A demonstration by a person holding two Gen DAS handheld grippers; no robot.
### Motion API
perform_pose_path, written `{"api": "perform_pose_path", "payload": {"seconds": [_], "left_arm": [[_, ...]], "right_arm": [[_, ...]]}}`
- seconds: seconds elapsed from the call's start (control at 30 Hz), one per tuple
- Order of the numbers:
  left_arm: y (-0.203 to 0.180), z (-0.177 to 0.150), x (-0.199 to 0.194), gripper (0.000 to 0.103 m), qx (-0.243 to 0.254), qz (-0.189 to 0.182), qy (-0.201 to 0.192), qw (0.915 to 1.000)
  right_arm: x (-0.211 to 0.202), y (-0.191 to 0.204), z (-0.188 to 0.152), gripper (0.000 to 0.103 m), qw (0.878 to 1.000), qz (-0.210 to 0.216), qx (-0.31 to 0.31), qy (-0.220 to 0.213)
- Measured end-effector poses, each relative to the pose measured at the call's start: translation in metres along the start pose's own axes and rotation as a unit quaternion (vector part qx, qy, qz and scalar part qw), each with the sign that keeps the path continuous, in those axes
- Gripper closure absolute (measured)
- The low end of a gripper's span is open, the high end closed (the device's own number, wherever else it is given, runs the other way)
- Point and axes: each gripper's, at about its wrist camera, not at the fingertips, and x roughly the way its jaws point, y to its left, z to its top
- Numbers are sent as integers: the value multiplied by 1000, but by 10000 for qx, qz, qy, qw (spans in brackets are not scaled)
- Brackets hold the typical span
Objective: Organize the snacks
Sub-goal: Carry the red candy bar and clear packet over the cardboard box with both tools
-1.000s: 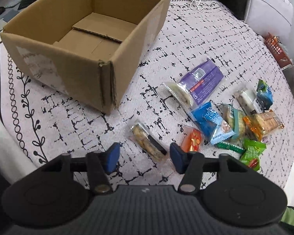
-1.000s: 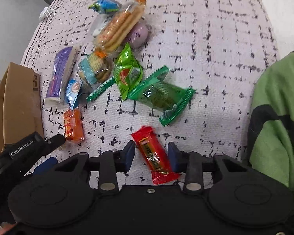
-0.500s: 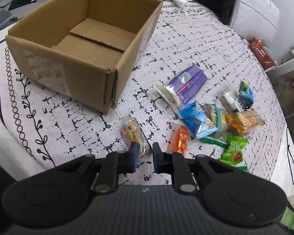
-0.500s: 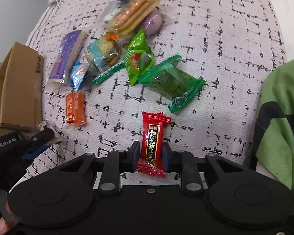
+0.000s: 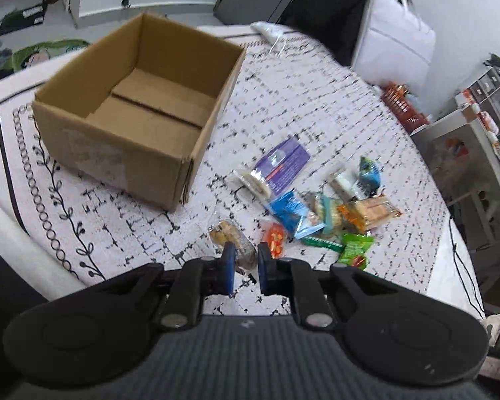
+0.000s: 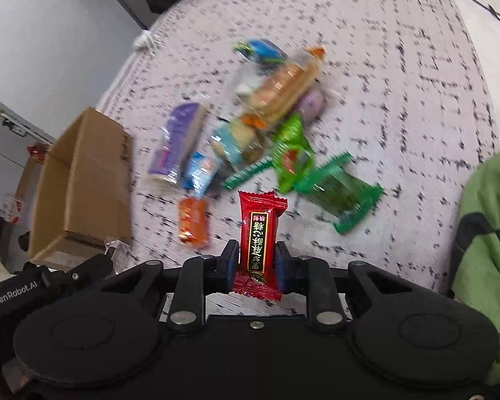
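The open brown cardboard box (image 5: 140,113) sits at ten o'clock on the bench (image 5: 316,100), whose white woven cloth carries black dashes; only the left wrist view shows its bare flapped floor. Crinkly snack packets (image 5: 316,200) lie heaped at two o'clock of the left tongs (image 5: 244,268), which pinch a clear cookie packet (image 5: 231,236). The right tongs (image 6: 257,265) pinch a glossy red candy (image 6: 260,233) with gold lettering, upright.

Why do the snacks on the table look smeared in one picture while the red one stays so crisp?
Right wrist view: the loose snack pile and cardboard box are motion-blurred, while the red candy packet, clamped in the right gripper, stays sharp with readable print. Left wrist view: milder blur; the fisheye bends the tablecloth edge into a curve.
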Motion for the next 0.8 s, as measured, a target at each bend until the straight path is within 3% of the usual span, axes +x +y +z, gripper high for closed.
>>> {"api": "perform_pose_path", "payload": {"seconds": [0.33, 0.8], "left_arm": [[-11, 11, -43, 90, 328, -315, -502, 9977], [10, 45, -72, 90, 318, -251, -973, 9944]], "right_arm": [[-7, 32, 6, 80, 9976, 523, -174, -425], [0, 79, 16, 80, 9903, 1144, -350, -703]]}}
